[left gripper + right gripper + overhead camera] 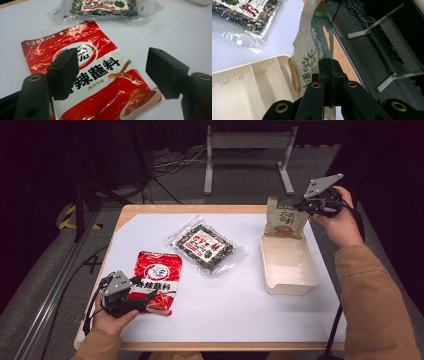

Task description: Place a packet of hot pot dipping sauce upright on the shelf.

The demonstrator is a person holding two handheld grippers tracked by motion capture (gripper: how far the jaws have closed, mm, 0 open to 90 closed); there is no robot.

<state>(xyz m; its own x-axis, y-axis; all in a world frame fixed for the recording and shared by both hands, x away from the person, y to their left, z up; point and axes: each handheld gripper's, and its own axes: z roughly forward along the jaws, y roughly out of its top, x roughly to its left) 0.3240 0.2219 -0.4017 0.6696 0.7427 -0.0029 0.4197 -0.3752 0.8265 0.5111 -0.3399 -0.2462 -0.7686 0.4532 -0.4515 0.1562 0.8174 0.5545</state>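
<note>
My right gripper (306, 206) is shut on the edge of a beige and green pouch (284, 217), which hangs upright with its bottom at the far end of the cream tray (292, 285). In the right gripper view the closed jaws pinch the pouch (312, 50) over the tray (249, 87). A red seasoning packet (157, 280) lies flat at the front left of the white table. My left gripper (145, 299) rests open over its near end; in the left gripper view the packet (100, 82) shows between the spread pads without touching them.
A clear bag of dark dried food with a red label (206, 245) lies at the table's middle. The white sheet (240, 310) covers the wooden tabletop. A grey metal stand (247, 150) and cables sit on the floor behind the table.
</note>
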